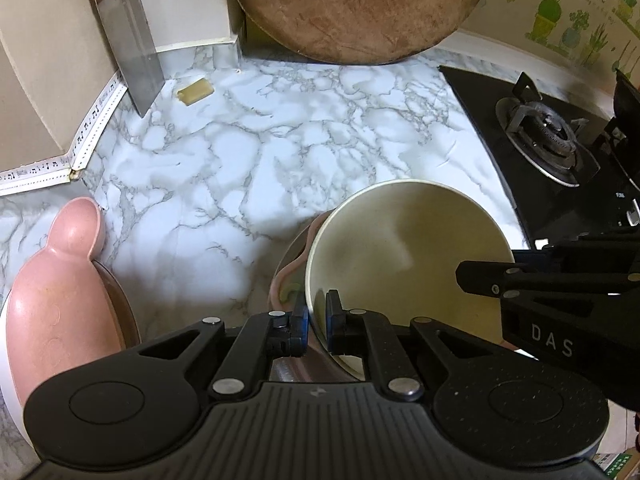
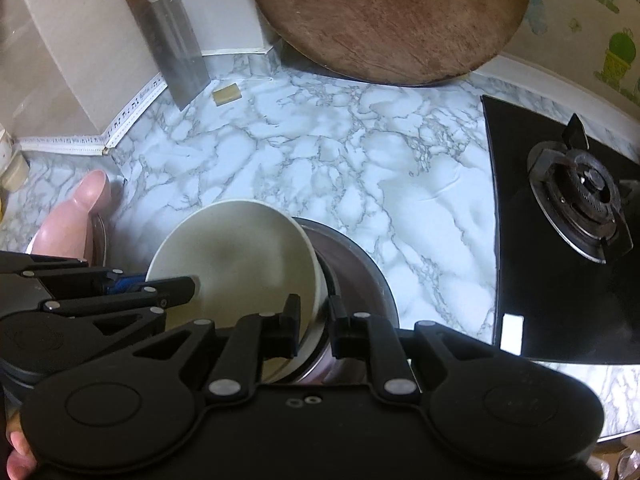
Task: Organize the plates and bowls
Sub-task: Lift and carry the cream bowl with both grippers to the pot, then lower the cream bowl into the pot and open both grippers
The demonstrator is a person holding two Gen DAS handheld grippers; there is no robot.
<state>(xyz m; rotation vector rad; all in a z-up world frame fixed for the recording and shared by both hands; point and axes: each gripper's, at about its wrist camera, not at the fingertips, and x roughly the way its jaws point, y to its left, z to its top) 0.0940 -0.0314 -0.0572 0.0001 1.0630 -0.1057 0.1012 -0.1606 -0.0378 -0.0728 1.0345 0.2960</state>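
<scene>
— Nearest the left wrist camera, the left gripper [image 1: 316, 322] has its jaws clenched on the near rim of the cream bowl [image 1: 404, 256].

— And the right gripper [image 2: 314, 330]?

— Its jaws grasp the same bowl's rim on the right side, one finger inside, one outside. The bowl is tilted and sits over a metal pot [image 2: 360, 280] with something pink inside it.

— Where is that on the table [image 1: 260, 152]?

— Near edge, left of the black stove [image 2: 560, 208]. A pink dish [image 1: 56, 304] lies at the near left. Far back, a round wooden board [image 1: 356, 8] leans on the wall, with a cleaver [image 1: 130, 40] far left.
</scene>
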